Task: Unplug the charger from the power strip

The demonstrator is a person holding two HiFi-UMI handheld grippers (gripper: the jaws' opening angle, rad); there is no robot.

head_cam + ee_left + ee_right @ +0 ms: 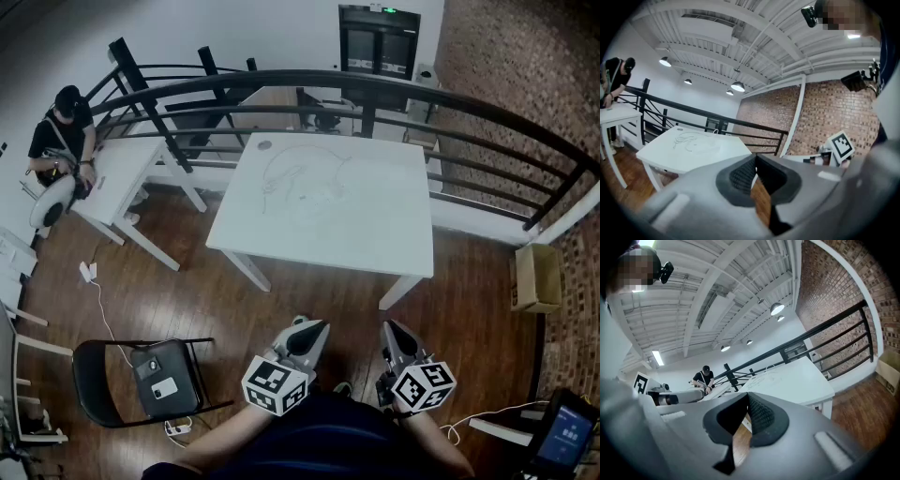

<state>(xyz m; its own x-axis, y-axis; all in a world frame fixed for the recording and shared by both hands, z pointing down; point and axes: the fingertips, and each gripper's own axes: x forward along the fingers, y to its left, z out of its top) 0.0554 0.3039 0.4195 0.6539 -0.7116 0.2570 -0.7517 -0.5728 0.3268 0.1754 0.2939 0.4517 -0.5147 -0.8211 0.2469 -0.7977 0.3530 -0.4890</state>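
A white table [375, 234] stands on the wood floor a step ahead of me. On it lie loops of thin white cable [286, 169] and a small white block [325, 194], too small to tell apart as power strip or charger. Both grippers hang low in the head view, short of the table's near edge. The left gripper [307, 330] is shut and holds nothing, and so is the right gripper [390, 330]. In the left gripper view the left gripper [755, 159] points at the table [708, 152] and its cable [689, 139]. The right gripper [748, 399] also faces the table [801, 380].
A black railing [394, 94] curves behind the table. At the left a person [61, 131] bends over a second white table [122, 178]. A black chair [141, 380] stands at the lower left, a cardboard box [537, 277] at the right, a lit screen [565, 436] at the lower right.
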